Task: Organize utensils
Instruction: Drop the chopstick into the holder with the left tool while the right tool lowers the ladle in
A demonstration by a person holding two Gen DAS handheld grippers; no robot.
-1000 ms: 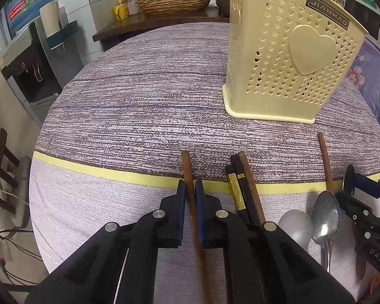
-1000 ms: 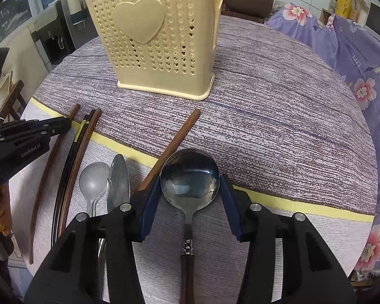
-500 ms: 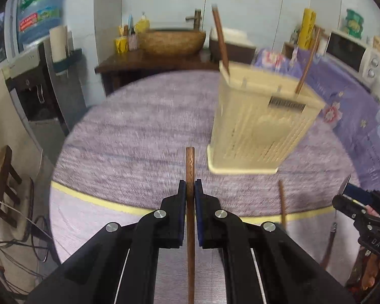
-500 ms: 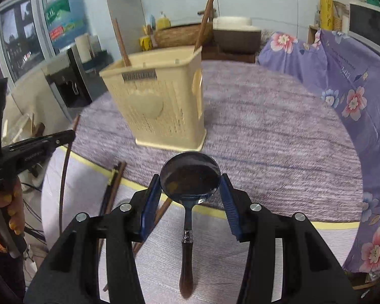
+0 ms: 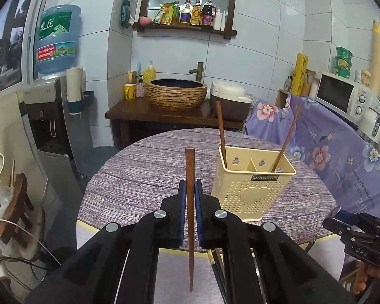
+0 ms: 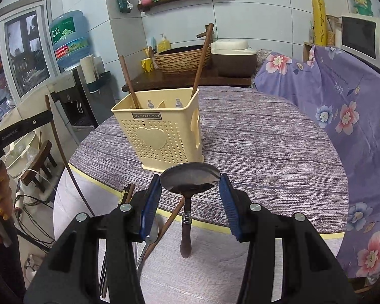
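My left gripper (image 5: 190,190) is shut on a brown wooden chopstick (image 5: 190,167) and holds it upright above the table, left of the cream utensil holder (image 5: 250,192). Two brown chopsticks (image 5: 221,136) stand in the holder. My right gripper (image 6: 190,185) is shut on the bowl of a large metal spoon (image 6: 190,177) with a dark handle, held above the table in front of the holder (image 6: 162,136). The left gripper with its chopstick (image 6: 58,141) shows at the left of the right wrist view.
Black and brown chopsticks (image 6: 126,193), another chopstick (image 6: 173,215) and metal spoons (image 6: 150,238) lie on the round table (image 6: 266,147) near its front edge. A flowered purple cloth (image 6: 342,101) covers furniture to the right. A sink counter (image 5: 164,111) stands behind.
Both grippers have lifted off the table: the left raised the chopstick, the right raised the large spoon. The holder now appears farther away and lower in both views.
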